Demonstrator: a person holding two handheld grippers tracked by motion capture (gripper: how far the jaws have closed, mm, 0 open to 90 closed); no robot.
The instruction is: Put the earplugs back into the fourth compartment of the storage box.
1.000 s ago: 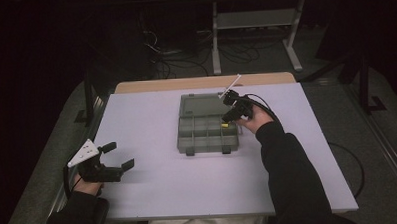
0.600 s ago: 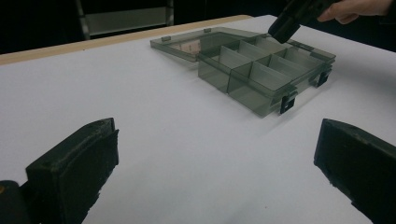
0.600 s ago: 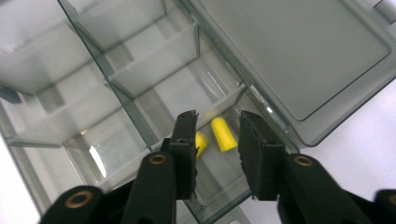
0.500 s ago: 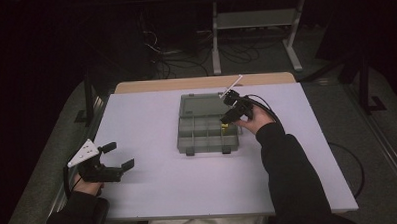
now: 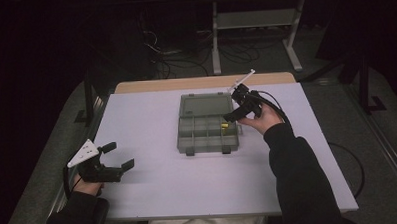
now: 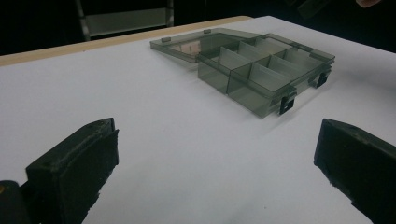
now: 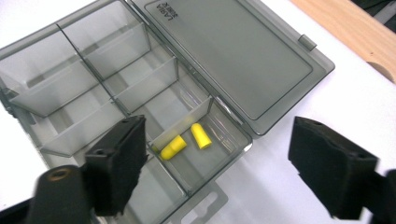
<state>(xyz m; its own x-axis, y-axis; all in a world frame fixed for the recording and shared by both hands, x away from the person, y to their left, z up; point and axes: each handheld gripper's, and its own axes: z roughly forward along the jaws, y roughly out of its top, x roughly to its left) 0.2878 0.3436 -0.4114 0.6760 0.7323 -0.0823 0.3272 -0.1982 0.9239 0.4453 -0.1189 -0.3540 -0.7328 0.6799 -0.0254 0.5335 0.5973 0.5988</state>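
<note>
A smoky grey compartment box (image 5: 193, 138) lies mid-table with its lid (image 5: 203, 104) folded flat on the far side. Two yellow earplugs (image 5: 225, 125) rest in a compartment at the box's right end; the right gripper view shows one earplug (image 7: 172, 146) beside the other (image 7: 201, 136). My right gripper (image 5: 235, 108) hovers open just over that right end, and its jaws (image 7: 217, 163) stand wide apart above the earplugs with nothing held. My left gripper (image 5: 119, 156) is open near the table's front left corner, far from the box (image 6: 261, 77).
The white table top (image 5: 164, 193) has a wooden strip (image 5: 195, 82) along its far edge. The box's other compartments (image 7: 93, 88) look bare. Two latches (image 5: 190, 152) stick out from its near side. A metal stand (image 5: 253, 20) and cables are on the dark floor beyond.
</note>
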